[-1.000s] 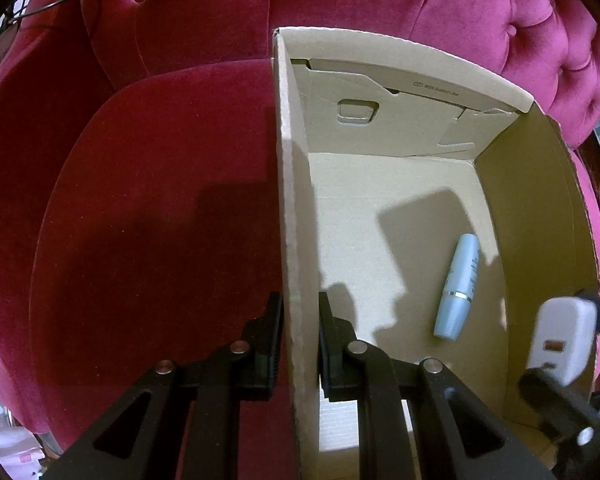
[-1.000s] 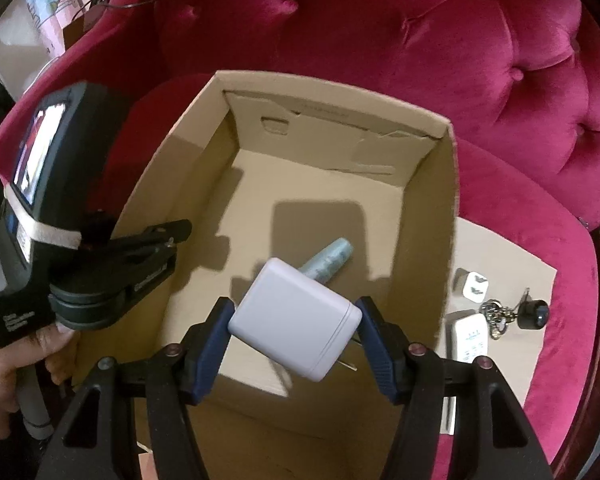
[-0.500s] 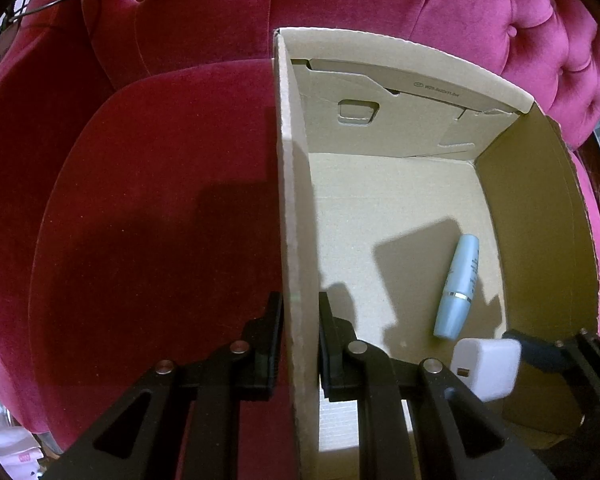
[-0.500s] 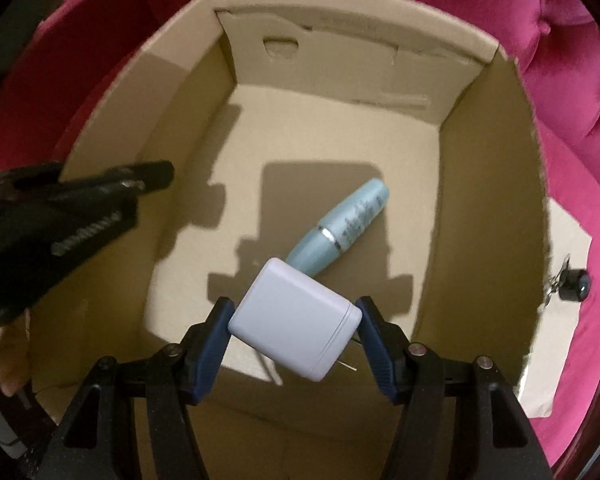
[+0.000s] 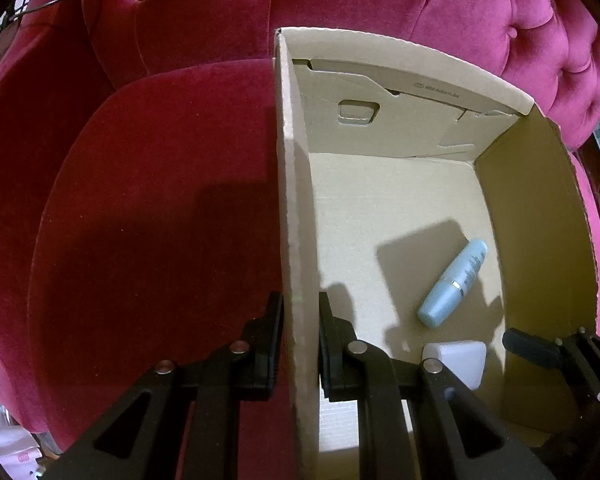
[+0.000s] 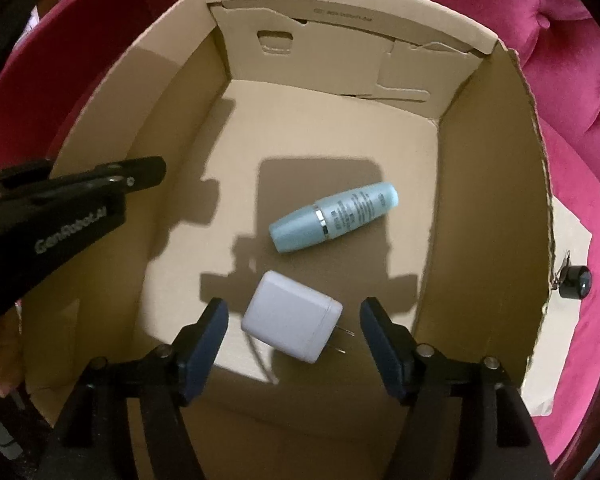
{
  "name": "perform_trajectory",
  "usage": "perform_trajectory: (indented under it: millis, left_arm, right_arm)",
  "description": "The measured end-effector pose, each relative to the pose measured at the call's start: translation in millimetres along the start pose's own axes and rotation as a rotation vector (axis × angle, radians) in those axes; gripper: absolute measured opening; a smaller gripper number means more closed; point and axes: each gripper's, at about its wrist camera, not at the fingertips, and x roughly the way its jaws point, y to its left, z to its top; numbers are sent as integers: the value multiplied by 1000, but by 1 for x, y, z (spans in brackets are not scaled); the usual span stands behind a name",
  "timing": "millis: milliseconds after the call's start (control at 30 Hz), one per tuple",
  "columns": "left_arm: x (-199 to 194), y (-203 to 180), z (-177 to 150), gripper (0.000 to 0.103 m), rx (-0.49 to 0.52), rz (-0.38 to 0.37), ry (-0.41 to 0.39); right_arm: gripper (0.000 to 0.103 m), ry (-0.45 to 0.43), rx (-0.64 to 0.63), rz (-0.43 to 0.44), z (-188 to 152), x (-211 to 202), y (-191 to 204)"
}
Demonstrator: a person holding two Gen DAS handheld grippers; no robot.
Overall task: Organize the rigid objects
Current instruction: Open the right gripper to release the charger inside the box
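Observation:
An open cardboard box [image 6: 488,184] stands on a crimson sofa seat. Inside lie a pale blue bottle [image 6: 334,217] and a white wall charger [image 6: 291,322], prongs to the right. My right gripper [image 6: 294,322] is open inside the box, its fingers apart on either side of the charger and not touching it. My left gripper [image 5: 298,312] is shut on the box's left wall [image 5: 294,220], one finger outside and one inside. The bottle [image 5: 454,283] and charger [image 5: 458,360] also show in the left wrist view, with a right finger [image 5: 532,346] beside them.
The tufted crimson sofa back [image 5: 340,0] rises behind the box. Right of the box, a flat cardboard sheet [image 6: 568,240] on the seat carries a small black round object on a key ring [image 6: 576,282]. The left gripper body [image 6: 60,224] leans over the box's left wall.
My right gripper went down into the box with the charger, then opened. The charger now lies on the box floor near the bottle. The left gripper kept its hold on the wall.

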Motion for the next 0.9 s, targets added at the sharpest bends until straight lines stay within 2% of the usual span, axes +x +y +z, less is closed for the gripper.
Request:
perform_trajectory:
  millis: [467, 900]
  left_arm:
    - [-1, 1, 1, 17, 1, 0, 0]
    - [0, -1, 1, 17, 6, 2, 0]
  right_arm:
    - [72, -76, 9, 25, -9, -44, 2]
    - [75, -132, 78, 3, -13, -88, -34]
